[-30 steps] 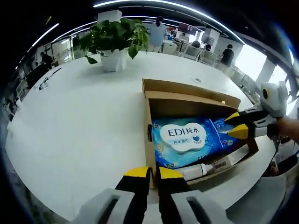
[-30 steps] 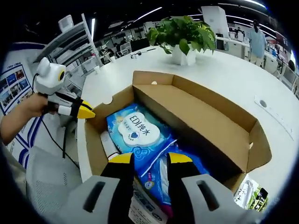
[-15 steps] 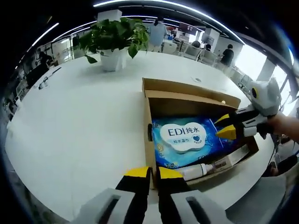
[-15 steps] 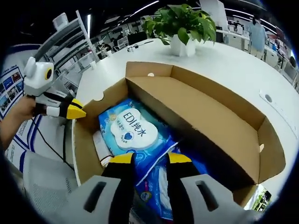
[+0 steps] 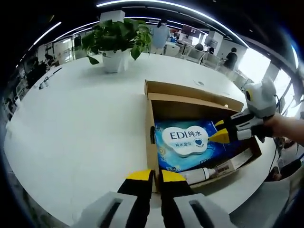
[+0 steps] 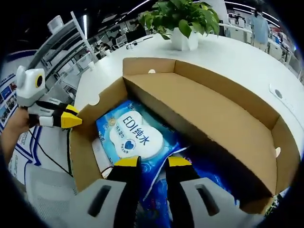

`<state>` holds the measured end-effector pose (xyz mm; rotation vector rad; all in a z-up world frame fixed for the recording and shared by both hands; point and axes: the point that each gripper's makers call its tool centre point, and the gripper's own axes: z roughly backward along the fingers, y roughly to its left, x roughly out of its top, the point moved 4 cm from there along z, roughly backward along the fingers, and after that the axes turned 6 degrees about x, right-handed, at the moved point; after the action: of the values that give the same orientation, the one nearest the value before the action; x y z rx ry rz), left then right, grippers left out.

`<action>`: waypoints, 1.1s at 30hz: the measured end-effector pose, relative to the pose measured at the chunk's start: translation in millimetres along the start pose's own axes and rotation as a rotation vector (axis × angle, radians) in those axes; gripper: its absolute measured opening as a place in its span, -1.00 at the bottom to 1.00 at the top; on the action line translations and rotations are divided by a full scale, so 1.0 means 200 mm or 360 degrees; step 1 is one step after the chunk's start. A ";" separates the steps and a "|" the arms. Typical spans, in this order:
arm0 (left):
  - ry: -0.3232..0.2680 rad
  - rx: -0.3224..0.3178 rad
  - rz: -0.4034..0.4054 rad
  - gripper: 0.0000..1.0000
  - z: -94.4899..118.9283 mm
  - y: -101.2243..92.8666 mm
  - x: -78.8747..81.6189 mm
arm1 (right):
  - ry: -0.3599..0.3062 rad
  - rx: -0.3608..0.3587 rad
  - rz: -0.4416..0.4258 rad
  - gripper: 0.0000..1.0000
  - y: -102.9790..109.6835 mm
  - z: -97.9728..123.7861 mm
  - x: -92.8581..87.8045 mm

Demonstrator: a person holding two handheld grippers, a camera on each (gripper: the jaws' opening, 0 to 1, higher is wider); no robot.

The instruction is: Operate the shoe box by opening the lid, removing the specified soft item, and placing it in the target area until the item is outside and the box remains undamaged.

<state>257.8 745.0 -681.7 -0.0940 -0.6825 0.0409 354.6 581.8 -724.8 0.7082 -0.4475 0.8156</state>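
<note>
The open cardboard shoe box (image 5: 190, 90) lies on a white table, its lid (image 6: 209, 109) folded back. Inside lies a blue wipes pack (image 5: 183, 142) (image 6: 135, 137) with a white "EDI" label, and a second blue pack (image 6: 204, 173) sits beside it. My right gripper (image 6: 152, 162) (image 5: 216, 131) reaches into the box, slightly open, its tips just above the labelled pack's edge. At the near corner of the box's end wall, my left gripper (image 5: 156, 175) (image 6: 75, 116) has its jaws closed on the cardboard.
A white bottle (image 5: 199, 175) and a slim carton (image 5: 230, 165) lie along the box's near wall. A potted plant (image 5: 114, 42) (image 6: 183, 19) stands farther off on the table (image 5: 71, 123). The table edge runs close to the box. People (image 5: 231, 56) stand in the background.
My right gripper has moved deeper into the box toward the labelled pack, and its jaws have narrowed a little. The left gripper and the box have stayed put.
</note>
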 end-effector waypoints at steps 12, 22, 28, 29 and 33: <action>-0.0001 0.0019 -0.0025 -0.89 0.00 0.00 0.00 | 0.0032 -0.0065 0.0029 -0.97 -0.01 0.03 -0.01; 0.0014 0.0029 -0.0054 -0.88 0.00 -0.01 0.01 | -0.0038 -0.0095 0.0011 -1.00 0.02 0.10 0.02; 0.0037 0.0035 -0.0078 -0.88 0.00 -0.01 0.01 | -0.0054 -0.0129 0.0001 -1.00 0.03 0.13 0.03; 0.0039 0.0036 -0.0076 -0.88 0.00 -0.01 0.01 | -0.0054 -0.0133 0.0001 -1.00 0.03 0.14 0.02; 0.0034 0.0049 -0.0082 -0.88 0.00 -0.01 0.02 | -0.0073 -0.0156 -0.0011 -1.00 0.02 0.18 0.01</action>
<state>260.7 743.1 -678.7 -0.0475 -0.6621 0.0010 350.4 559.4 -697.5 0.6384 -0.5227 0.7671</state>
